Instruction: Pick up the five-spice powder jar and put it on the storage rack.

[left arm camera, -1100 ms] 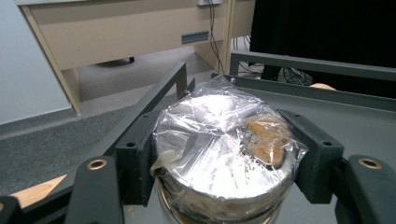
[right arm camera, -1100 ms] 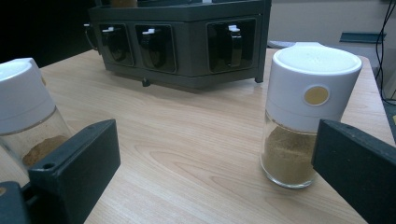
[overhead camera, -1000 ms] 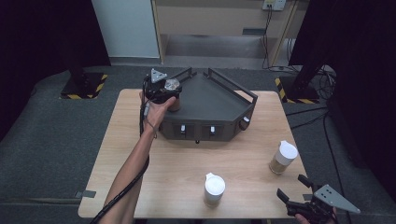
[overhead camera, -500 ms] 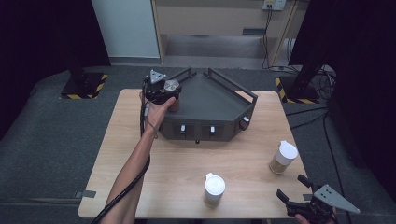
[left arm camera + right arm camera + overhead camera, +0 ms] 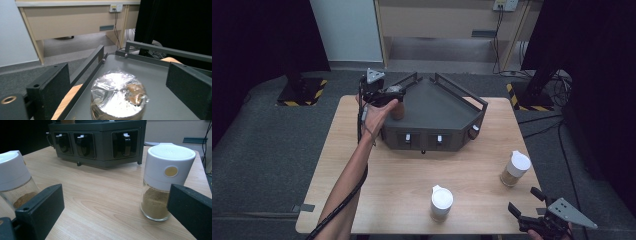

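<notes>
my left tool [image 5: 396, 95] has just been opening its jaws, standing wide around the foil-topped brown spice jar [image 5: 117, 98], now released on the dark grey angular metal rack's [image 5: 447, 102] top shelf.

Grey carpet floor [image 5: 257, 150], a beige desk [image 5: 447, 20] behind, black curtains [image 5: 257, 35] either side.

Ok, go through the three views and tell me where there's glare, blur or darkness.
Left gripper view: glare on the foil top of the jar, which sits between the left gripper's spread jaws; the near jaws look soft. Right gripper view: the wooden table is evenly lit, with a soft sheen; the white-capped jar is sharp. High view: the table is bright, the surroundings fall into darkness.
</notes>
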Motion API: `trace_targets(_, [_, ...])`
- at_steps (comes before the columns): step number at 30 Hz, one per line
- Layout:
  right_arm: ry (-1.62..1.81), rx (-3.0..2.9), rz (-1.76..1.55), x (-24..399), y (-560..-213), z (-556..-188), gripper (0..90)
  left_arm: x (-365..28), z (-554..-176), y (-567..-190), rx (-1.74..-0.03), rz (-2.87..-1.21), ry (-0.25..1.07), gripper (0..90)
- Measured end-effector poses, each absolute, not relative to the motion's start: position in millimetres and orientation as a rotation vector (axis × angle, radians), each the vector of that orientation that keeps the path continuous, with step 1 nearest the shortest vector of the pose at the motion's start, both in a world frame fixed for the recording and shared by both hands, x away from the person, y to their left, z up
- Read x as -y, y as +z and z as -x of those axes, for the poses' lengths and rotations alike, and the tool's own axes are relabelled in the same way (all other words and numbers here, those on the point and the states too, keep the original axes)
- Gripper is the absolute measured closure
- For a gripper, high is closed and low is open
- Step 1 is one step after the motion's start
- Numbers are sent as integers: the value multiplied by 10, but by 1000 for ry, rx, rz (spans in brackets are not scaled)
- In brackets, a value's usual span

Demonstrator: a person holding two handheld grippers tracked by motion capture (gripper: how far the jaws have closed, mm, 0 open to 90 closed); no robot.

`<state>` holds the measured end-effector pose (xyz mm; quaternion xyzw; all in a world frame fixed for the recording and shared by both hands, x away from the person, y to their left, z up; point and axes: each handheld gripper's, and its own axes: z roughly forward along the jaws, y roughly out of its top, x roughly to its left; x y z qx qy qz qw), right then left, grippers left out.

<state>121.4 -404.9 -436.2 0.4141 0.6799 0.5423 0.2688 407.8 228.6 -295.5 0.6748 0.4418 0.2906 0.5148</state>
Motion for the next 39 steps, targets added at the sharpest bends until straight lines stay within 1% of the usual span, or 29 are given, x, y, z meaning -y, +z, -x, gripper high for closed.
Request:
trace_targets(14, [1459, -1835, -1109, 4046, -4361, -1213, 14, -2440, -3896, -2734, -990, -1609, 691, 27])
trace_targets(20, [1459, -1835, -1108, 4044, -4360, -1212, 14, -2499, -3787, -2709, -927, -1632, 677, 34])
trace_targets(31, [1455, -1837, -1108, 4039, -4358, -1215, 14, -2743, -3444, -2770, -838, -1635, 669, 29])
trace_targets(39, [1450, -1838, -1107, 4032, -4355, -1214, 14, -3010, -3190, -2886, -804, -1637, 650, 28])
